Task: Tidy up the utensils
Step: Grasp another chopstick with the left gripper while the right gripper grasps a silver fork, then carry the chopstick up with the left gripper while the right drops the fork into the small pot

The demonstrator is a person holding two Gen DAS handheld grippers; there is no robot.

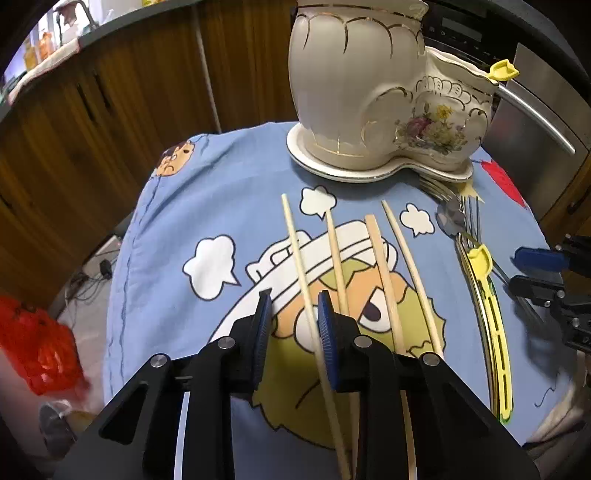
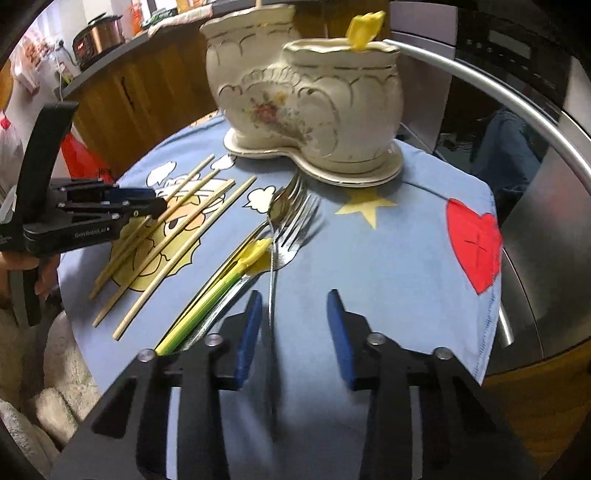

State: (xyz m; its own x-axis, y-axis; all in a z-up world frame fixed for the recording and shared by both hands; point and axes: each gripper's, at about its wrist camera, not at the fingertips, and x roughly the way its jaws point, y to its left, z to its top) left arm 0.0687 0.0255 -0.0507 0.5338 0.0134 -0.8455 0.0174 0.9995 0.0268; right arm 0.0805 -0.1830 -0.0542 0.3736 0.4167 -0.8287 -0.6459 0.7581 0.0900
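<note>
Several wooden chopsticks (image 1: 380, 273) lie on the blue cartoon cloth (image 1: 221, 206). My left gripper (image 1: 293, 306) is open low over them, with the leftmost chopstick (image 1: 301, 269) between its jaws. A pile of forks (image 2: 295, 229), a spoon (image 2: 279, 206) and a yellow utensil (image 2: 251, 254) lies right of the chopsticks. My right gripper (image 2: 293, 306) is open just above the spoon's handle. A cream double ceramic holder (image 2: 306, 103) stands at the back with a yellow utensil (image 2: 364, 27) in one pot.
The cloth covers a small round table. A steel appliance with a bar handle (image 2: 517, 110) stands to the right, wooden cabinets (image 1: 110, 110) behind. A red bag (image 1: 37, 343) sits on the floor at left.
</note>
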